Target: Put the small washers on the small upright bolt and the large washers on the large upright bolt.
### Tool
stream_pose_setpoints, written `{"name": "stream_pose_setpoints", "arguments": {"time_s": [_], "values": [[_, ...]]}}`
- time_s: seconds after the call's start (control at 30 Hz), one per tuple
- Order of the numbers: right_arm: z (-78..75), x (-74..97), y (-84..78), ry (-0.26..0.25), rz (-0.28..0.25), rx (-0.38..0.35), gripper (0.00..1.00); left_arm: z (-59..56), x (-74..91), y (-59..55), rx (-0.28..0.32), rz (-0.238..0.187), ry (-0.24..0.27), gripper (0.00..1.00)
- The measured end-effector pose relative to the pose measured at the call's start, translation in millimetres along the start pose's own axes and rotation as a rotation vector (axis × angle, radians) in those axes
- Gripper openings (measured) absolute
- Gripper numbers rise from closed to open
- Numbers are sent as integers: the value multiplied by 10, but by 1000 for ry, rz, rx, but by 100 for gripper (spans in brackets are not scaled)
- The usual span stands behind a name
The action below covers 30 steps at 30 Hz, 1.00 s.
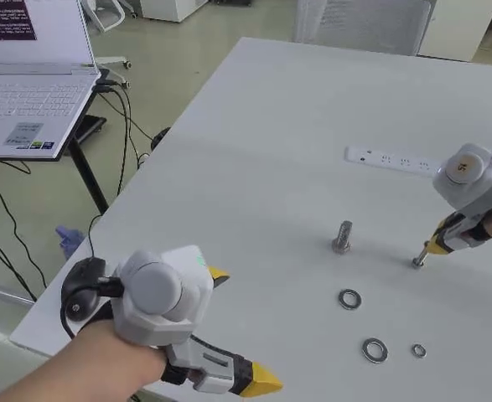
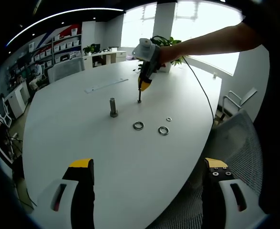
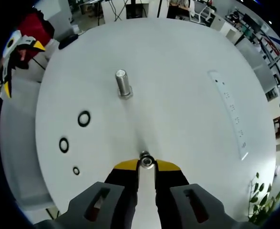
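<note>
Washers [image 1: 349, 299] lie on white table [image 1: 262, 151]; laptop [image 1: 28, 92] nearby.

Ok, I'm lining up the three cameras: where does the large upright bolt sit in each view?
Head view: large upright bolt right of centre, just below mid-height.
Left gripper view: bolt left of centre, upper half.
Right gripper view: bolt upper middle, slightly left.
Shared landmark: the white power strip.

head view: steep down | left gripper view: far, low | right gripper view: close above small bolt [image 3: 146, 161] | shared: large bolt [image 1: 343, 237]
</note>
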State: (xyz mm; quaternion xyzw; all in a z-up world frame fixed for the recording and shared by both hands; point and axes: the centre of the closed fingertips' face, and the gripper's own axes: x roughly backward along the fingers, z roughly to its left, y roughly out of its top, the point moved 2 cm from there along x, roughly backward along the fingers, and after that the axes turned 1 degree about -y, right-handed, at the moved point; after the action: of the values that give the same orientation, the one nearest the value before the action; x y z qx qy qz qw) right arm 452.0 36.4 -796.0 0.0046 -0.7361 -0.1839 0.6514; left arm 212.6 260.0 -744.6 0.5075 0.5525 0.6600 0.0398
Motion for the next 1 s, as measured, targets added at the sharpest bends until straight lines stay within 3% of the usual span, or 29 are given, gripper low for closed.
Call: {"name": "stream_pose_setpoints", "arguments": {"time_s": [0.47,1.0], "values": [[34,-141,-25,-1,28,45,12,-7,-32,-61,21,9,-8,92],[60,-410,-105,13,47,28,13,-20,28,-168,48,25,3,92]]}}
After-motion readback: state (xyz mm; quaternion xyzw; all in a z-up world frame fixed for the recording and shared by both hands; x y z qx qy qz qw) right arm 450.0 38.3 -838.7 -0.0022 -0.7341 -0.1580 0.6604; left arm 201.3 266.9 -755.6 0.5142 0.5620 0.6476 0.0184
